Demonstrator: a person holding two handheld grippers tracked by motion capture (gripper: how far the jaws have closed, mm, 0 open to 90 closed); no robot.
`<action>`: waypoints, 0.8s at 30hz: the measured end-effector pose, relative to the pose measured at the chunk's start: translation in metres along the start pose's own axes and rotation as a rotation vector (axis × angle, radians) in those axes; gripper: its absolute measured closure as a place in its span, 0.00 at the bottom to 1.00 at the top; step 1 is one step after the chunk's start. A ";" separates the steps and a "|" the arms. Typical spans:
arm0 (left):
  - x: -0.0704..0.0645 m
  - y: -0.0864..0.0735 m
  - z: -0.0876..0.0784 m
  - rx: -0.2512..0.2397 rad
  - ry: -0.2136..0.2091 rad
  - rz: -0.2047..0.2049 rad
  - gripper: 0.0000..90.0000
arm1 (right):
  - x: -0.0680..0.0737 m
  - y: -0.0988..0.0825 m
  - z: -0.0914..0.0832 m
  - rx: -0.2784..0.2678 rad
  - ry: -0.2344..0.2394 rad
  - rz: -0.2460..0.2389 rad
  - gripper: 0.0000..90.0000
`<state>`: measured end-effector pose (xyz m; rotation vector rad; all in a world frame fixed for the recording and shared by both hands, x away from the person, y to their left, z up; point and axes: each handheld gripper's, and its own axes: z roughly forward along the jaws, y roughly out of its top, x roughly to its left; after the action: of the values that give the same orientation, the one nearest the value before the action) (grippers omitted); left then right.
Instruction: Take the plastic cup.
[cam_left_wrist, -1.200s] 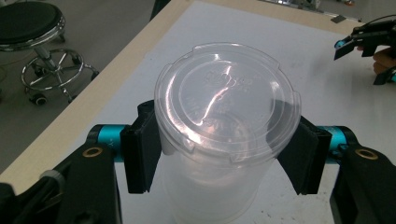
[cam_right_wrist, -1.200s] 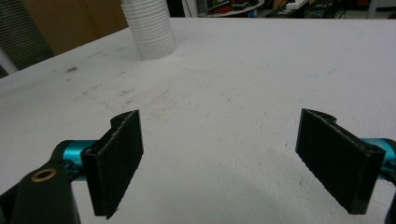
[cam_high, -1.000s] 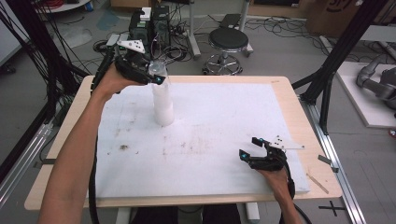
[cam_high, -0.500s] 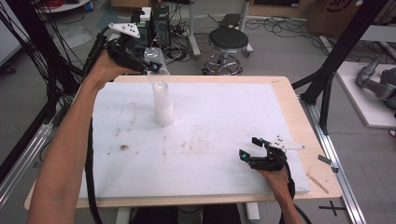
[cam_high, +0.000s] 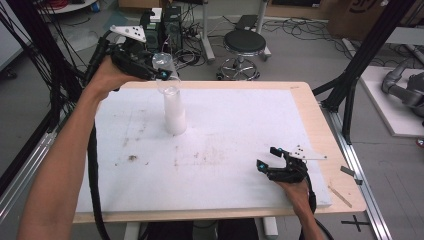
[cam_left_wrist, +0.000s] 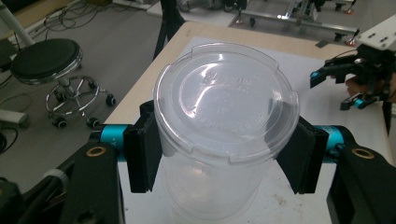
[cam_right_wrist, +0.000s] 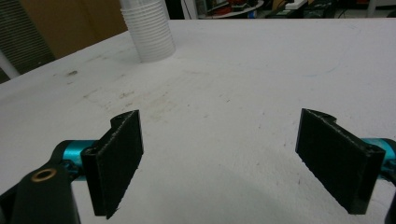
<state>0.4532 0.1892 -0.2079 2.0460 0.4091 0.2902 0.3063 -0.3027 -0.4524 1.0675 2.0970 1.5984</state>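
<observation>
Clear plastic cup (cam_left_wrist: 219, 140), held bottom-up, sits clamped between the black pads of the left tool (cam_high: 161, 70), raised in the air above the white stack of nested plastic cups (cam_high: 174, 112). That stack stands upside down on the white-covered tabletop (cam_high: 240, 125), near its far-left corner. Well apart, close to the near-right corner, the right tool (cam_high: 269, 159) rests low with its jaws spread wide and nothing between them.

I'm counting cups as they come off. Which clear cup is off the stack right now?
The clear cup clamped in the left hand-held gripper, lifted above the stack; the rest sit nested on the table.
</observation>
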 end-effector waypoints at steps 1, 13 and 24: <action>0.000 0.000 0.000 0.000 0.000 0.000 0.43 | 0.000 0.000 0.000 0.000 0.001 0.001 0.17; -0.044 -0.028 -0.032 -0.081 -0.046 -0.007 0.43 | 0.000 0.000 0.000 0.003 0.008 0.006 0.17; -0.099 -0.070 -0.030 -0.150 -0.115 0.029 0.43 | 0.000 0.000 0.000 0.001 0.005 -0.001 0.17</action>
<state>0.3397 0.2042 -0.2581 1.9121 0.2787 0.2129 0.3065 -0.3029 -0.4524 1.0639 2.1017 1.6016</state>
